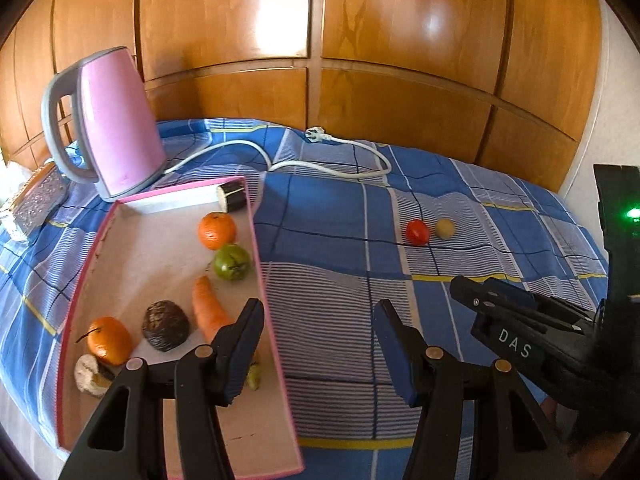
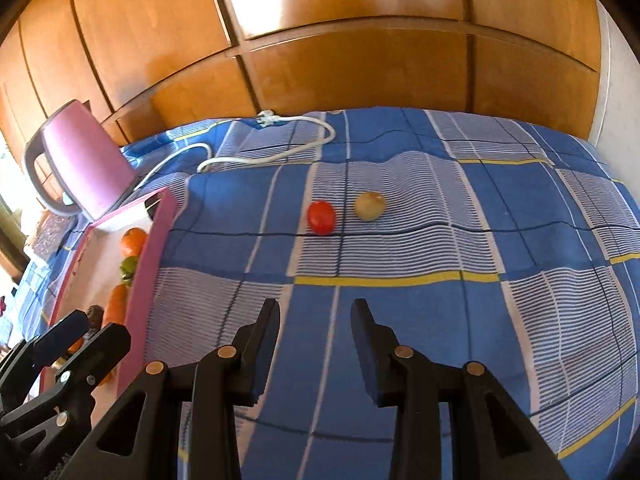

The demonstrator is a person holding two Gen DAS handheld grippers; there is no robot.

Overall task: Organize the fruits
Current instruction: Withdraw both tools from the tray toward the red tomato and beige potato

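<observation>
Looking along the left gripper (image 1: 318,310), its two fingers stand spread with nothing between them, one tip over the pink-rimmed tray (image 1: 276,344) and the other over the blue checked cloth (image 1: 328,236). Inside the tray lie an orange (image 1: 217,230), a green tomato (image 1: 232,262), a carrot (image 1: 208,308), a dark avocado (image 1: 166,325) and a second orange (image 1: 109,340) at the near left, with a cut piece of aubergine (image 1: 232,196) at the far end. A pink kettle (image 1: 116,124) stands beyond the tray, its white cord (image 1: 320,164) trailing right. Well to the right, a red tomato (image 1: 417,232) and a pale round fruit (image 1: 445,228) sit just beside each other on the cloth. The right gripper (image 1: 472,296) reaches in from the right edge. From the right wrist, that gripper's fingers are also parted and empty above the cloth, with the red tomato and pale fruit farther ahead and the tray at the left.
</observation>
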